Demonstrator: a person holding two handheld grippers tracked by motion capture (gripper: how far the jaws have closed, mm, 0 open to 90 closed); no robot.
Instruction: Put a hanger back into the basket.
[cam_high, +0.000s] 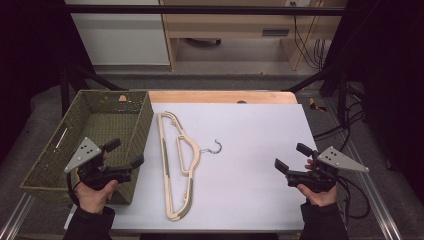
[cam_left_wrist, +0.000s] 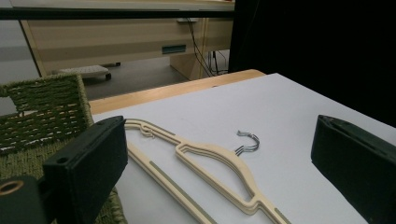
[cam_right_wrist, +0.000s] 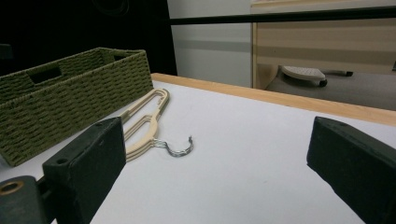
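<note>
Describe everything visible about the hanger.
The hanger is cream, plastic-looking, with grey-green strips along its bar and arms and a metal hook pointing toward the right gripper's side. It looks like several stacked together. It lies flat on the white table, beside the basket, touched by neither gripper.

This looks like a lab or test room. A table (cam_high: 250, 200) with a white top stands inside a black metal frame (cam_high: 200, 9). Behind it are a light wood desk (cam_high: 225, 25), a white cabinet (cam_high: 120, 35) and loose black cables (cam_high: 307, 45).
</note>
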